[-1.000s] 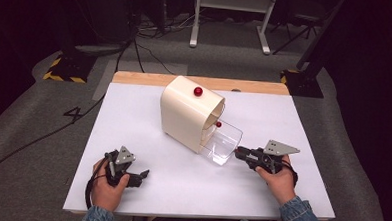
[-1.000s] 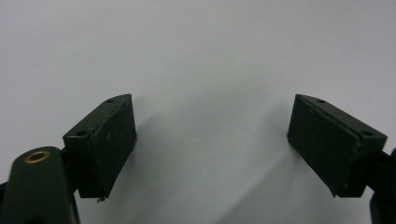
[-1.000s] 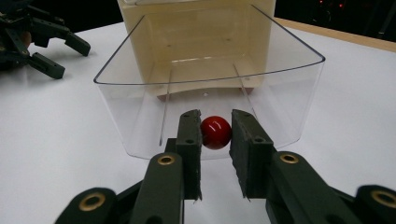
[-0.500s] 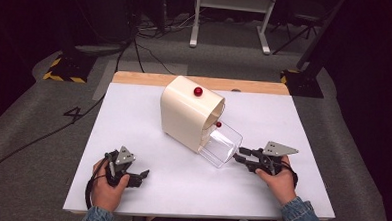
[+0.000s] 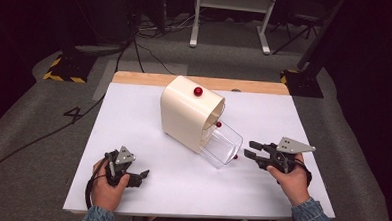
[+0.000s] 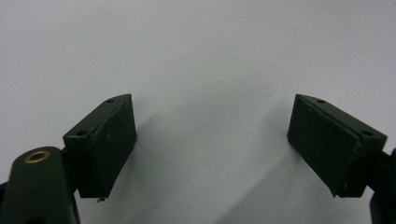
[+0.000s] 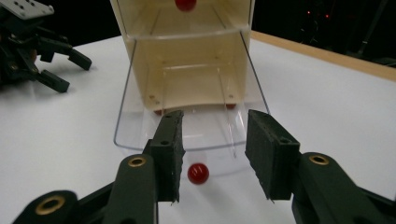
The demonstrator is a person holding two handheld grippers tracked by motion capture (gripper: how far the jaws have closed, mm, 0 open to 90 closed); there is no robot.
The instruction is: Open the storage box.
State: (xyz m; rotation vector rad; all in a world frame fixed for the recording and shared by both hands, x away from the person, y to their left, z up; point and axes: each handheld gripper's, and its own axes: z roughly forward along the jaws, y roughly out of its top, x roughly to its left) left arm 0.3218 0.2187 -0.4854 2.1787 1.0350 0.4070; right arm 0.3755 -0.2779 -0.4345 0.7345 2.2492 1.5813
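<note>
Nearest us, our left gripper (image 5: 142, 176) rests on the white table (image 5: 133, 133) with jaws wide apart and nothing between them. Our right gripper (image 5: 249, 149) has drawn back rightwards from the clear drawer (image 5: 222, 143), jaws apart and empty, its red knob (image 7: 198, 173) just ahead; we judge the drawer pulled out as far as intended. Farther off, the cream cabinet (image 5: 184, 115) hides the drawer's back, and the clear plastic's edges are hard to trace.

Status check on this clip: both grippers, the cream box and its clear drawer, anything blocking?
Left hand-held gripper open, on bare table. Right hand-held gripper open, lined up on red knob of clear drawer, which is pulled out of cream box. Nothing in the way.
</note>
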